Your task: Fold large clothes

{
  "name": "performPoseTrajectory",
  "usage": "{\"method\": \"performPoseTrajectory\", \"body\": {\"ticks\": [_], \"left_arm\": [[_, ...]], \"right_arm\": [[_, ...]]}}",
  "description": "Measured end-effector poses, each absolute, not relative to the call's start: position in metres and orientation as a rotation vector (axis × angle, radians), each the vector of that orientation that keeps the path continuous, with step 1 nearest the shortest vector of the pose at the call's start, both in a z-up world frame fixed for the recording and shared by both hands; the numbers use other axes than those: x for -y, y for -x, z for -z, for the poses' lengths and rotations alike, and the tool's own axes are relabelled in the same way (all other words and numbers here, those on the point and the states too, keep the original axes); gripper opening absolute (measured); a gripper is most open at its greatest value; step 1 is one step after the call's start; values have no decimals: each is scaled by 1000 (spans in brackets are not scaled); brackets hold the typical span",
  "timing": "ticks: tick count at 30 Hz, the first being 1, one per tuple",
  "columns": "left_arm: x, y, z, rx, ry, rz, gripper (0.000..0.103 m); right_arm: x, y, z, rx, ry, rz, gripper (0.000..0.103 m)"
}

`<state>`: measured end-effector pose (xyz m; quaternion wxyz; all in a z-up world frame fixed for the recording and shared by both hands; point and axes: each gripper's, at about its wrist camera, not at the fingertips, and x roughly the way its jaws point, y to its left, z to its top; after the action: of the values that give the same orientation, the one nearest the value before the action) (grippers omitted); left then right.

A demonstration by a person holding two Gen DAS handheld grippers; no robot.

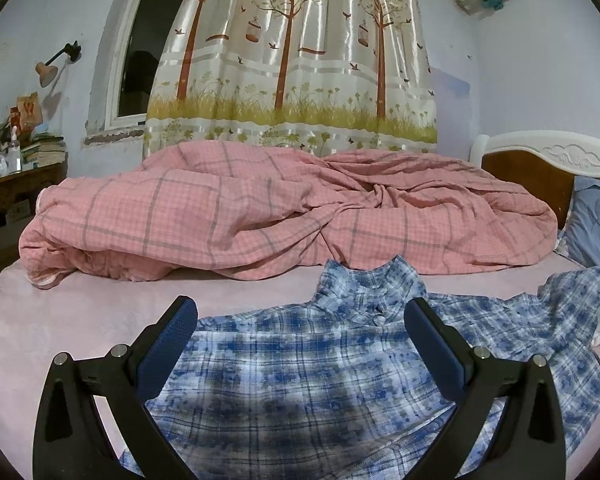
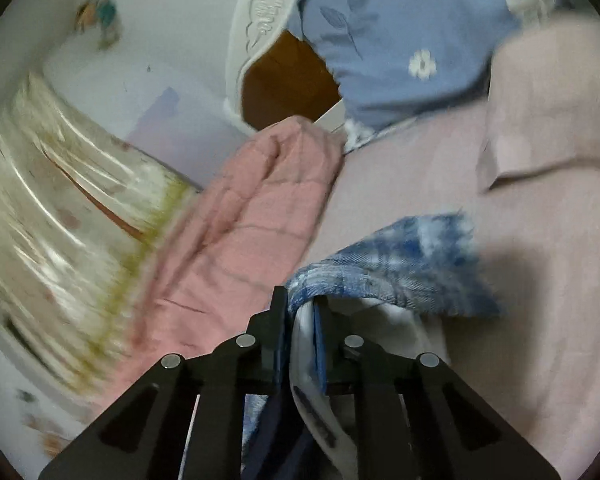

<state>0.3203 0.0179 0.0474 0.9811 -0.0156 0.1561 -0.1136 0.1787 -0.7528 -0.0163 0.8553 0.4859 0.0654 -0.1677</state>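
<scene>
Blue plaid shirt (image 1: 300, 364) is spread on the bed sheet (image 1: 80, 316). Left gripper (image 1: 300, 316) is held wide open, empty, above it. Shirt fabric is pinched in nearly closed right gripper (image 2: 302, 304).

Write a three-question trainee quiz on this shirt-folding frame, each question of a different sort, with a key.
1. True or false: the left gripper is clamped on the blue plaid shirt.
2. What does the right gripper grip? A) pink checked quilt B) shirt fabric C) blue pillow
3. Fill in: the shirt lies on the bed with its ___ pointing toward the quilt.

Key: 1 false; 2 B; 3 collar.
</scene>
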Motion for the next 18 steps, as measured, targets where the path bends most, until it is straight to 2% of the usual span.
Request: {"method": "performPoseTrajectory", "body": {"ticks": [2, 3, 5, 6, 8, 9, 11, 12, 14, 18], "left_arm": [[-18, -322, -45, -323, 30, 235, 103], [-17, -323, -42, -328, 28, 239, 103], [-14, -325, -38, -342, 12, 242, 103], [-11, -326, -35, -347, 0, 240, 103], [-7, -328, -30, -352, -30, 235, 103], [-5, -328, -29, -353, -43, 230, 103], [-3, -328, -27, -349, -60, 218, 103], [-2, -327, -28, -343, -65, 211, 103], [-2, -323, -30, -325, -68, 200, 103], [-7, -317, -40, -296, -53, 179, 103]], "right_arm": [[764, -176, 22, -112, -1076, 311, 40], [768, -175, 23, -98, -1091, 305, 61], [774, -173, 18, -71, -1100, 293, 62], [775, -171, 15, -65, -1089, 308, 59], [777, -175, 6, -100, -1038, 326, 45], [777, -179, 5, -127, -1019, 331, 33], [776, -182, 6, -125, -1007, 371, 21], [775, -182, 7, -120, -1002, 393, 10], [767, -182, -1, -121, -950, 426, 6], [734, -179, -39, -83, -785, 472, 6]]}}
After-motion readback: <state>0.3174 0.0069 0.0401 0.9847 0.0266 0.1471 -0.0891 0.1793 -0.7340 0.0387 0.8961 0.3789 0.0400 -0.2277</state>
